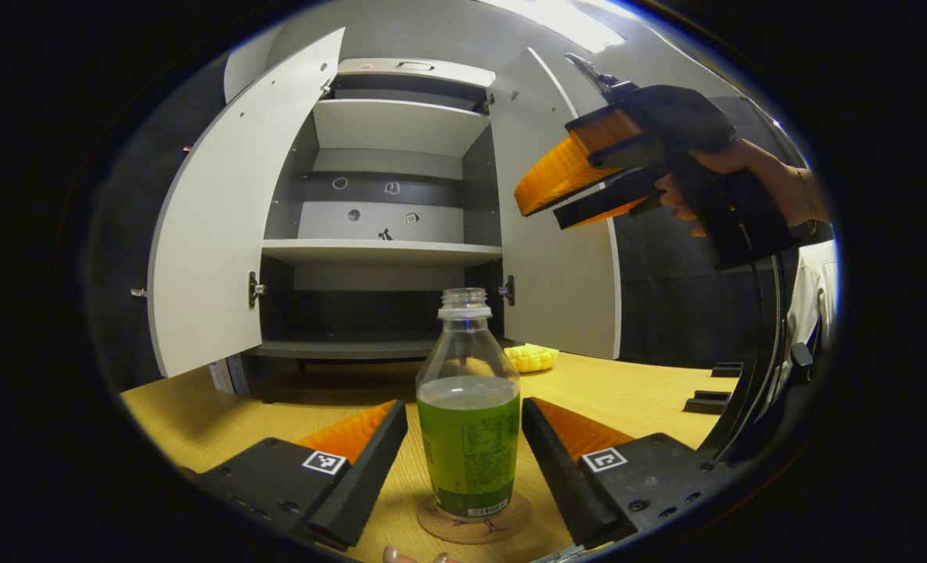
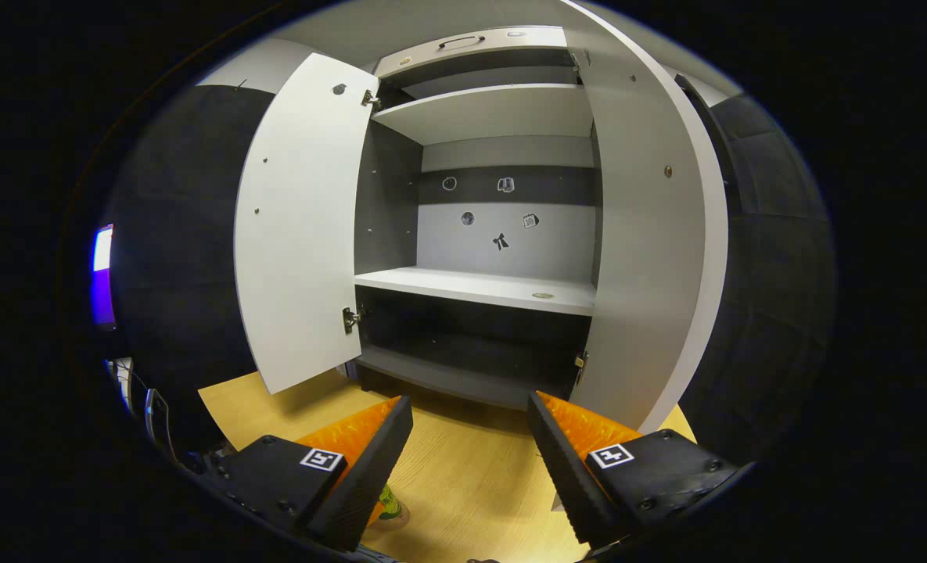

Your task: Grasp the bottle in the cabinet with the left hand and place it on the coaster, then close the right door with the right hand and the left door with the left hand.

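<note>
One bottle [image 1: 468, 407] on one coaster [image 1: 475, 525] | left hand-held gripper [image 1: 463, 450] apart | right hand-held gripper [image 2: 469, 453] apart | two doors open

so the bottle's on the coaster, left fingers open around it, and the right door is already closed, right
Not quite: the right door is open, as the right gripper view shows, and so is the left one. The rest holds: in the left gripper view the bottle stands on the coaster with the left gripper open around it.

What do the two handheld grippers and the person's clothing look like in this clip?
Both grippers have black bodies, orange ribbed fingers faced with black pads, and square black-and-white tags. The right gripper has a black pistol handle; the hand holding it wears a wrist bracelet, beside a white sleeve.
</note>
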### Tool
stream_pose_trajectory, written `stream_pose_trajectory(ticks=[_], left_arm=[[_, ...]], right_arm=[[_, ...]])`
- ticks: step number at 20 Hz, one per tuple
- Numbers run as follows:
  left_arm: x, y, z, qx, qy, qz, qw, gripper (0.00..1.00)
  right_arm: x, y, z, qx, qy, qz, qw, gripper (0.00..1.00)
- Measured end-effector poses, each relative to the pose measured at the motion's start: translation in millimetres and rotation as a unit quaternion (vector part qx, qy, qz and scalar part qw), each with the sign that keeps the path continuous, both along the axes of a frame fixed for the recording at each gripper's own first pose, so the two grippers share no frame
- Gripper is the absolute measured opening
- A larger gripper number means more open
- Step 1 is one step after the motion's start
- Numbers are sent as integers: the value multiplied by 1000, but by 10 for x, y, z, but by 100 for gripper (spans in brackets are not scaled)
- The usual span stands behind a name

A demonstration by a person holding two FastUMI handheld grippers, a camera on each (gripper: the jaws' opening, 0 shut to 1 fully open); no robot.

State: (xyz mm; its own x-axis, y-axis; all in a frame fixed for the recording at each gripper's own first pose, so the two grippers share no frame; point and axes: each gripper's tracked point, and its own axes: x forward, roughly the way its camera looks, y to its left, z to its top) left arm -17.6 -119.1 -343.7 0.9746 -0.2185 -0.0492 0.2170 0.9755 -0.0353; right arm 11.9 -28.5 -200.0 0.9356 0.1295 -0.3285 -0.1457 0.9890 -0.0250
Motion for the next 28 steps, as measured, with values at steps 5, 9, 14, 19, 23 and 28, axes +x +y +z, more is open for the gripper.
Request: stream_pose_trajectory(ticks=[5, 9, 14, 19, 23, 28], left_arm=[[57, 3, 394, 20, -13, -3, 1000, 94], [157, 24, 991, 49, -42, -13, 998, 94], [152, 200, 1751, 3, -38, -14, 999, 95], [-39, 896, 2396, -11, -19, 33, 999, 96], [-246, 1659, 2847, 23, -29, 70, 997, 96], [-425, 2391, 2990, 14, -7, 102, 995, 96]], right_arm=[[-49, 19, 194, 15, -10, -2, 1000, 98], [-122, -6, 482, 31, -18, -14, 999, 98], [-294, -96, 968, 18, -41, -19, 999, 98], [-468, -595, 1457, -10, -85, -94, 992, 98], [-594, -1044, 1629, -22, -107, -173, 979, 98], [-475, -1363, 1700, -32, -113, -211, 970, 98]])
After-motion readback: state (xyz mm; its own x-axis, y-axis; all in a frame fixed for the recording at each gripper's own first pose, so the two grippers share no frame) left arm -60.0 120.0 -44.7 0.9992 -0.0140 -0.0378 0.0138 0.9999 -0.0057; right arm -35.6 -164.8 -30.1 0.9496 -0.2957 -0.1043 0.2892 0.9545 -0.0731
